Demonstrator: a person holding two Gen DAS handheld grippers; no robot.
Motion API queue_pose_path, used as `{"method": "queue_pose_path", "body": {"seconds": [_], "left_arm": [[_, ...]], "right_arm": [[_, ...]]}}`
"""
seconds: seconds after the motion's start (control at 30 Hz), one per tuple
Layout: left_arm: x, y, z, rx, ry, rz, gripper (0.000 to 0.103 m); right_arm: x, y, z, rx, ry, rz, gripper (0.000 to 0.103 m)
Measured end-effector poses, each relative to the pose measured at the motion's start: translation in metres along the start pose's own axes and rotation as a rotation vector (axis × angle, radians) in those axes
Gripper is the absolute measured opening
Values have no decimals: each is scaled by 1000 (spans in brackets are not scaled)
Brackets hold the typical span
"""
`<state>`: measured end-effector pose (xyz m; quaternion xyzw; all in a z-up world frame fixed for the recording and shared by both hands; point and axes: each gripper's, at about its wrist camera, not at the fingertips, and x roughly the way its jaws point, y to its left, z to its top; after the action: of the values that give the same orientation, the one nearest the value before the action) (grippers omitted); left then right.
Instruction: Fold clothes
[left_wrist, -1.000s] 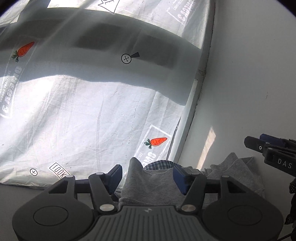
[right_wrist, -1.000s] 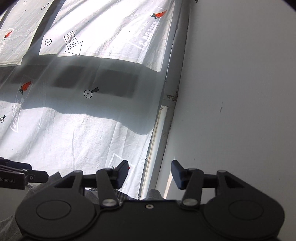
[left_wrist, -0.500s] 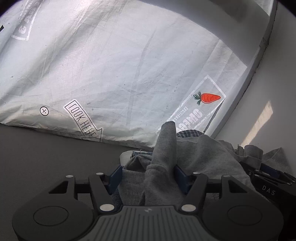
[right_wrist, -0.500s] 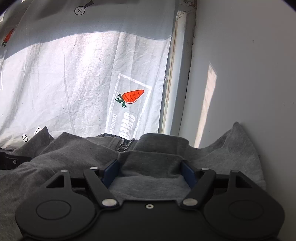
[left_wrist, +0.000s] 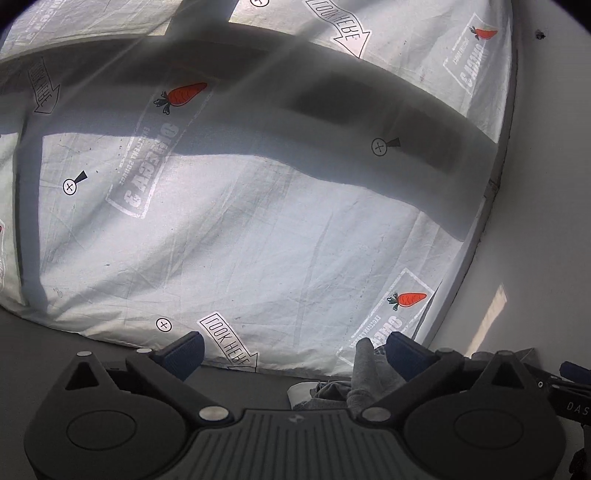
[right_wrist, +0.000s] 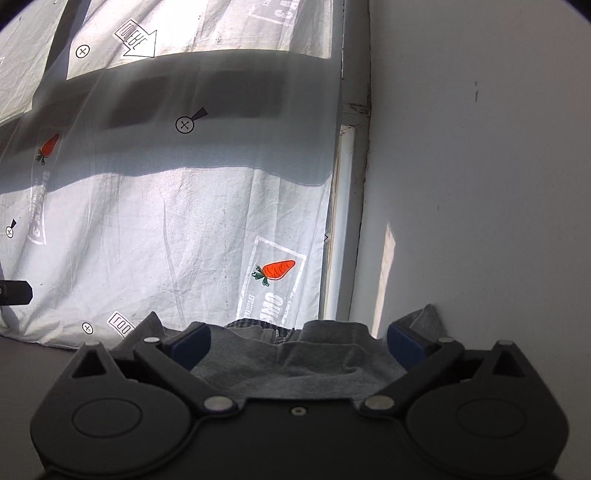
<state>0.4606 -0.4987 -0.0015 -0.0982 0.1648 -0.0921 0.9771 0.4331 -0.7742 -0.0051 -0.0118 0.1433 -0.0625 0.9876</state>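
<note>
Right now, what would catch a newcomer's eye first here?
Probably the bright white sheet printed with orange carrots, hanging across the window with a dark shadow band over it. Next, the crumpled grey garment low by the white wall, lying between the wide-open fingers of the right gripper.

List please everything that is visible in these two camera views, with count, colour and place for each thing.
grey garment: one, grey, bunched low in both views, between the open fingers of the right claw
checked fabric: one piece, dark blue and white, just behind the grey garment
printed sheet: one, white with orange carrots and arrow marks, hanging behind
wall: one, white, on the right
surface: one, grey, under the sheet's lower edge
left claw: one, black with blue pads, open, a fold of garment beside its right finger
right claw: one, black with blue pads, open
</note>
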Motion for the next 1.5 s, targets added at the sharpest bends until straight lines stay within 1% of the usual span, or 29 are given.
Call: {"method": "queue_pose_path", "body": {"seconds": [0.07, 0.13, 0.17, 0.23, 0.3, 0.37, 0.43, 0.53, 0.67, 0.77, 0.83, 0.93, 1.0, 1.1, 1.13, 1.27, 1.37, 1.43, 1.5], "left_arm": [[-36, 4, 2, 40, -60, 19, 103], [-74, 9, -6, 43, -96, 51, 103], [-93, 12, -10, 40, -100, 62, 103], [-124, 21, -17, 24, -61, 68, 103], [-154, 33, -26, -4, -38, 84, 103], [-181, 45, -33, -18, -12, 117, 103], [-204, 58, -38, -9, 25, 152, 103], [-241, 80, -40, 2, 49, 199, 103], [-284, 115, -44, 30, 54, 230, 103], [-309, 145, -49, 33, 69, 238, 103], [-327, 171, -51, 46, 85, 231, 103], [-355, 209, -55, 110, 84, 220, 103], [-372, 237, -56, 145, 90, 211, 103], [-398, 279, -54, 161, 127, 206, 103], [-408, 290, -53, 170, 124, 200, 103], [-446, 332, -53, 218, 109, 176, 103], [-471, 360, -55, 207, 132, 184, 103], [-487, 376, -57, 185, 152, 187, 103], [-500, 386, -60, 180, 152, 180, 103]], "right_arm": [[-31, 16, -5, 6, -20, 21, 103], [-56, 28, -11, 15, -11, 48, 103], [-69, 34, -16, 24, -1, 60, 103], [-95, 47, -26, 40, 19, 79, 103], [-116, 61, -36, 44, 46, 93, 103], [-138, 78, -48, 42, 76, 126, 103], [-158, 96, -57, 39, 113, 170, 103], [-187, 130, -68, 24, 151, 229, 103], [-222, 181, -77, -10, 179, 293, 103], [-250, 221, -84, -31, 197, 336, 103], [-269, 249, -88, -20, 194, 339, 103], [-298, 296, -95, 4, 184, 338, 103], [-316, 328, -102, 18, 177, 321, 103], [-347, 379, -111, 27, 192, 274, 103], [-357, 394, -114, 29, 199, 266, 103], [-400, 448, -122, 55, 203, 275, 103], [-425, 480, -124, 63, 217, 266, 103], [-441, 496, -124, 43, 233, 259, 103], [-455, 508, -125, 19, 237, 254, 103]]}}
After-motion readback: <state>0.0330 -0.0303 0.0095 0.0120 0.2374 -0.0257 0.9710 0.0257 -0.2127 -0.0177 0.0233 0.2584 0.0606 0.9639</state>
